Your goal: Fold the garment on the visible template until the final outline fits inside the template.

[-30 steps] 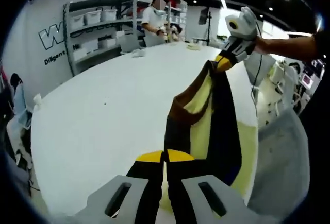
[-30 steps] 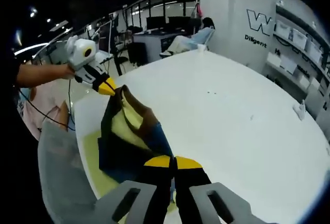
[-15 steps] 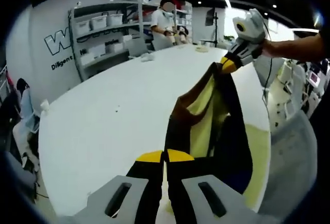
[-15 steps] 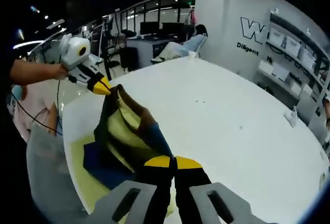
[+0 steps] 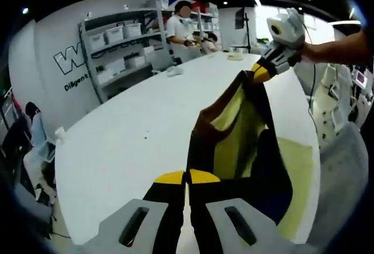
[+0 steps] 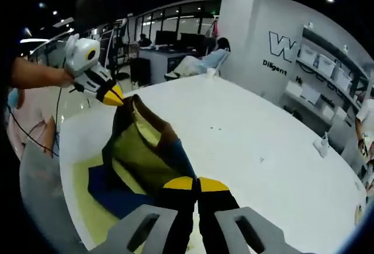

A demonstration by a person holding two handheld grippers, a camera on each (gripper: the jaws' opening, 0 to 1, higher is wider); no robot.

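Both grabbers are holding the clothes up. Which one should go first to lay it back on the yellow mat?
Neither clearly. The left hand-held gripper and the right hand-held gripper each pinch a corner of the garment hanging over the yellow template. They should probably lower it together.

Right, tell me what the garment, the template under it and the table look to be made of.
Garment: soft woven or knit cloth, matte, in brown, yellow and navy panels; it hangs limp and folds between the two tongs. Template: a thin flat pale yellow sheet, possibly paper or plastic film; hard to tell. Table: smooth white hard top, likely laminate, with a faint sheen.
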